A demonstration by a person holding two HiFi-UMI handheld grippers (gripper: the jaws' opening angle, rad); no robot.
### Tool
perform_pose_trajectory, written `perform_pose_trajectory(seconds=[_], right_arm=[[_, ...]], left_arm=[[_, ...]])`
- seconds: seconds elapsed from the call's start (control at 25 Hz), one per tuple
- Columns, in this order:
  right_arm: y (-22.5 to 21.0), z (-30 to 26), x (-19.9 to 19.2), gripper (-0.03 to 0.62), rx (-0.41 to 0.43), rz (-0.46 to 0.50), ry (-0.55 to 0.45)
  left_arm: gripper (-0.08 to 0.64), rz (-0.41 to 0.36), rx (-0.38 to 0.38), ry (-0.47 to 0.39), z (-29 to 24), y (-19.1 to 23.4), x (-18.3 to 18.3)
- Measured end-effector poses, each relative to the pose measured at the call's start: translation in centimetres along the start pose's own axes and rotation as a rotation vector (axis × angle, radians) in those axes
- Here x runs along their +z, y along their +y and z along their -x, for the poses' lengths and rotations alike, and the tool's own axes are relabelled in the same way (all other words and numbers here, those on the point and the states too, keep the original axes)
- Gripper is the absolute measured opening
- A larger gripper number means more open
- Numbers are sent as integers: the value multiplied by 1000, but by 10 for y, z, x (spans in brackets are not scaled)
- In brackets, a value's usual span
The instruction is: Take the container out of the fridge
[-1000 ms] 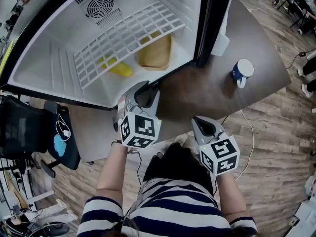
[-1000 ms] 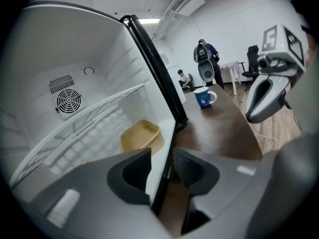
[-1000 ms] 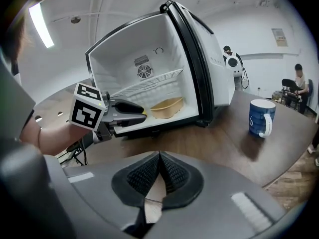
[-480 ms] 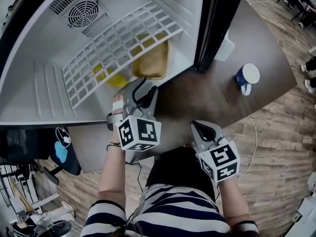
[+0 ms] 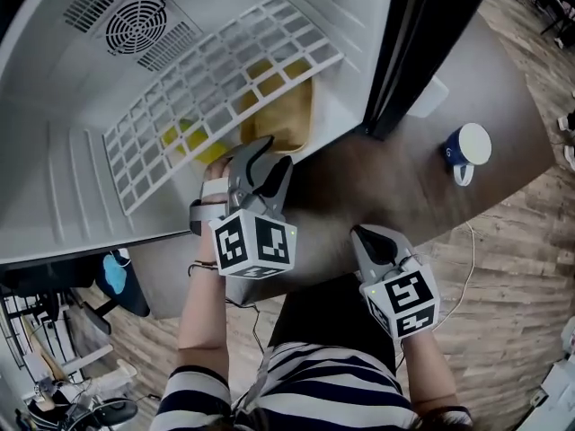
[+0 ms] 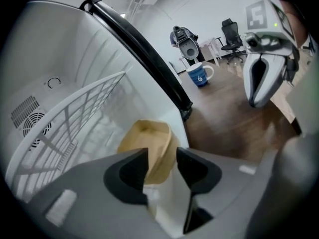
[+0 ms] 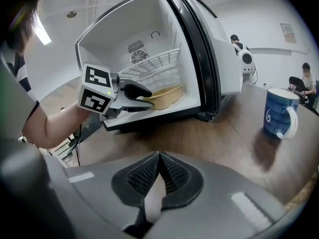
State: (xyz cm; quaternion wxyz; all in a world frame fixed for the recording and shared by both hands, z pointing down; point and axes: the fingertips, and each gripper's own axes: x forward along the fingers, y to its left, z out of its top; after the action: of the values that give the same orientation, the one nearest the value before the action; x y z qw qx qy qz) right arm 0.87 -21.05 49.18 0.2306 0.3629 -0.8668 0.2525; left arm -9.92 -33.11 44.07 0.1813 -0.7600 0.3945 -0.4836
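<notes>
A shallow tan container (image 5: 286, 113) lies on the floor of the small white fridge (image 5: 81, 196), under the wire shelf (image 5: 207, 83). My left gripper (image 5: 268, 157) is open at the fridge's front edge, its tips at the container's near end. In the left gripper view the container (image 6: 149, 141) shows in the gap of the left gripper (image 6: 162, 159); contact cannot be made out. My right gripper (image 5: 371, 237) is shut and empty, held low over the brown table (image 5: 377, 182). From the right gripper (image 7: 158, 159) view the container (image 7: 164, 96) sits just beyond the left jaws.
A yellow object (image 5: 190, 142) lies left of the container beneath the shelf. The fridge's black door edge (image 5: 404, 43) stands open on the right. A blue mug (image 5: 469, 147) stands on the table's right part. A chair and cables are on the floor at left.
My left gripper has moved forward to the fridge's edge and the container's near end. The right gripper has stayed about where it was, still shut.
</notes>
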Motion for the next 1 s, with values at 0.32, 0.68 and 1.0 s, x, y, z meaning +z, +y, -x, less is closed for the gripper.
perform_pose_trajectory(seconds=[0.32, 0.68, 1.0], right_arm=[[-5, -7, 0, -9, 7, -1, 3], [-8, -2, -3, -9, -8, -10, 7], [-7, 11, -6, -9, -30, -25, -10]], left_arm=[[0, -46, -91, 3, -6, -5, -3], [0, -49, -181, -33, 2, -7, 0], [0, -52, -212, -44, 16, -20, 6]])
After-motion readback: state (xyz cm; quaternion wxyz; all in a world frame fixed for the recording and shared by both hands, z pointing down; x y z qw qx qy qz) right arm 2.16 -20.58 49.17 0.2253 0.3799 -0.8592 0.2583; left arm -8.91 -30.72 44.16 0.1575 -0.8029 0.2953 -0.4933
